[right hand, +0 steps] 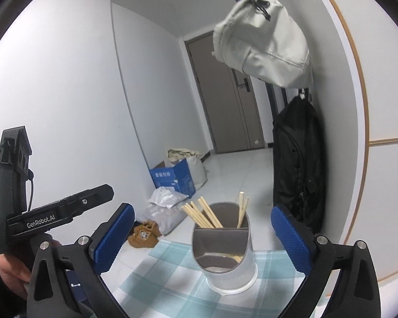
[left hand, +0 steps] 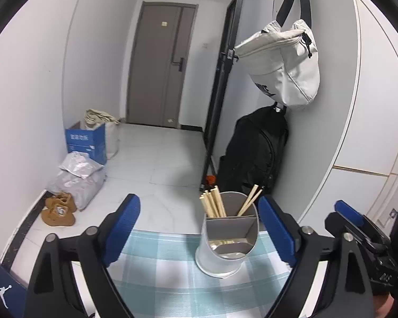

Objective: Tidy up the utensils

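Grey divided cylindrical utensil holder (left hand: 226, 241) stands upright on the blue-and-white checked cloth (left hand: 172, 270) of the counter, wooden chopsticks (left hand: 213, 202) in its rear compartments. Left gripper (left hand: 199, 234) and right gripper (right hand: 203, 238) both spread wide, empty, apart from the holder.

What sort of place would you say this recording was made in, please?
Most likely a home entryway or hallway: a closed door at the far end, shoes and a box on the tiled floor, and bags hanging on the wall.
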A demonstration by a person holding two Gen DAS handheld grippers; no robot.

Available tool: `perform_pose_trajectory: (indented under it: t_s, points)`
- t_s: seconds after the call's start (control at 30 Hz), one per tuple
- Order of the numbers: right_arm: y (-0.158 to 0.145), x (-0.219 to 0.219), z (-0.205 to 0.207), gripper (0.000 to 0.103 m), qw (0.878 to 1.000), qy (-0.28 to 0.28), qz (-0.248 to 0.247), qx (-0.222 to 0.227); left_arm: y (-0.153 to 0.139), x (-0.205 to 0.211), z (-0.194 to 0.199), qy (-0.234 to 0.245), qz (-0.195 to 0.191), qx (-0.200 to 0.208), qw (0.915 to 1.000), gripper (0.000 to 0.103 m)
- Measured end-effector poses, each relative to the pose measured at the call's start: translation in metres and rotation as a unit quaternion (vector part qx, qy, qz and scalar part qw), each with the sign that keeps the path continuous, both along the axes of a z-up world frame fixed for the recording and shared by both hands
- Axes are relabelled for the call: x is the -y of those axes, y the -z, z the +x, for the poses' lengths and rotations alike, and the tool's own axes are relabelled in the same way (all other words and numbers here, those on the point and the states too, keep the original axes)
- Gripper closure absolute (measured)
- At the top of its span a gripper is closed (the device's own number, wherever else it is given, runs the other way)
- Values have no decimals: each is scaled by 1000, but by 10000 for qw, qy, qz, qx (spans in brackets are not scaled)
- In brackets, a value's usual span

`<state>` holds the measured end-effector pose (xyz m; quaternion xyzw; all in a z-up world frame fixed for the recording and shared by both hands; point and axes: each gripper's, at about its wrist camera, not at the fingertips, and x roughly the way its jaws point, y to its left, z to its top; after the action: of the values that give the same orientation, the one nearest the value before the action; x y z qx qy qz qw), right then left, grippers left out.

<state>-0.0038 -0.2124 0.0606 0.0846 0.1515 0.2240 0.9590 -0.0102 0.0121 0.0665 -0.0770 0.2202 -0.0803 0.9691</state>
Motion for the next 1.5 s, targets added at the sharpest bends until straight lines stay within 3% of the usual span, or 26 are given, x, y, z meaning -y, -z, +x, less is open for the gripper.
perform_pose_trajectory:
  t_s: [0.23, 0.37, 0.63, 1.5]
  points:
    - [11, -9, -25, 0, 9996, 55, -156, 211, 15, -4, -12, -326, 230, 114, 9991, 9]
    - [23, -12, -31, 0, 9994, 77, -281, 182, 30, -3, -11, -311, 349, -38, 9989, 9]
    - [41, -7, -31, 0, 9996, 209, -173, -12, 53, 0, -10, -375, 414, 66, 9984, 9]
    - [48, -3, -26, 0, 9993, 361, -55, -51, 57, 5, -7, -428, 562, 64, 9975, 9]
